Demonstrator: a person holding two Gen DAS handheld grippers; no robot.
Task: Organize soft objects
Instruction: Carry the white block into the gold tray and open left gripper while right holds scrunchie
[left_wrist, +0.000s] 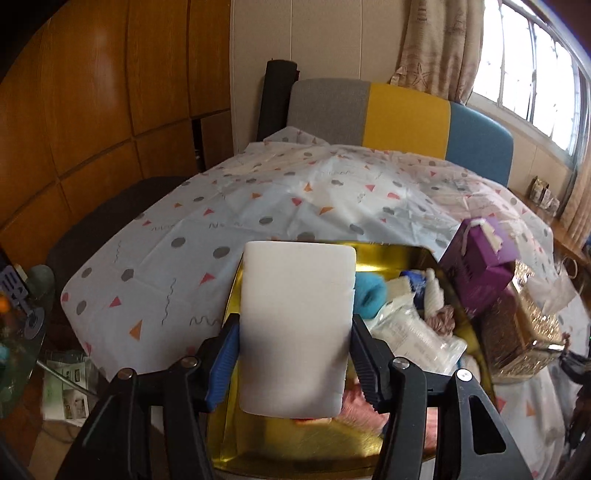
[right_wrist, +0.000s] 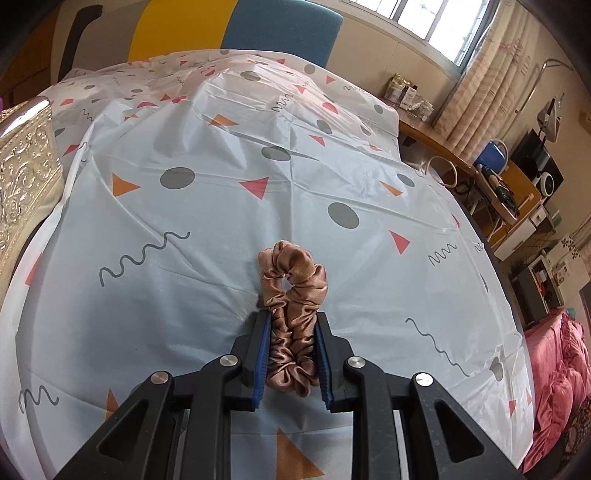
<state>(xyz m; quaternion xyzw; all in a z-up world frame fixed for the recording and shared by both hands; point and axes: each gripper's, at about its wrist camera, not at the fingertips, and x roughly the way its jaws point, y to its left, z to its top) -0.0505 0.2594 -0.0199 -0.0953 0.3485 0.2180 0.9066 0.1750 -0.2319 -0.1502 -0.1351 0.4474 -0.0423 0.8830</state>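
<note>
Soft things are what we are tidying, and we hold two of them now. Our left hand-held gripper (left_wrist: 295, 354) is clamped on a white sponge block (left_wrist: 297, 328), which hangs over the gold box (left_wrist: 399, 254) on the counter (left_wrist: 155, 251). Our right hand-held gripper (right_wrist: 291, 354) is squeezed tight on a brown satin scrunchie (right_wrist: 291, 306), whose far loop rests on the spotted cloth (right_wrist: 207, 206). The block is squashy and held low down, so we think it could tip or slip out if we swing it fast. It could also land on the box edge and fall outside. The scrunchie is slippery, and its loose loop might drag on the cloth and pull free. Inside the box we already see a teal fluffy thing (left_wrist: 371, 295), some yarn (left_wrist: 436, 291) and a clear packet (left_wrist: 417, 336), so room is tight. A purple box (left_wrist: 480, 266) and a shiny patterned box (left_wrist: 517, 332) stand just beside it, right where our two hands would need to pass.
</note>
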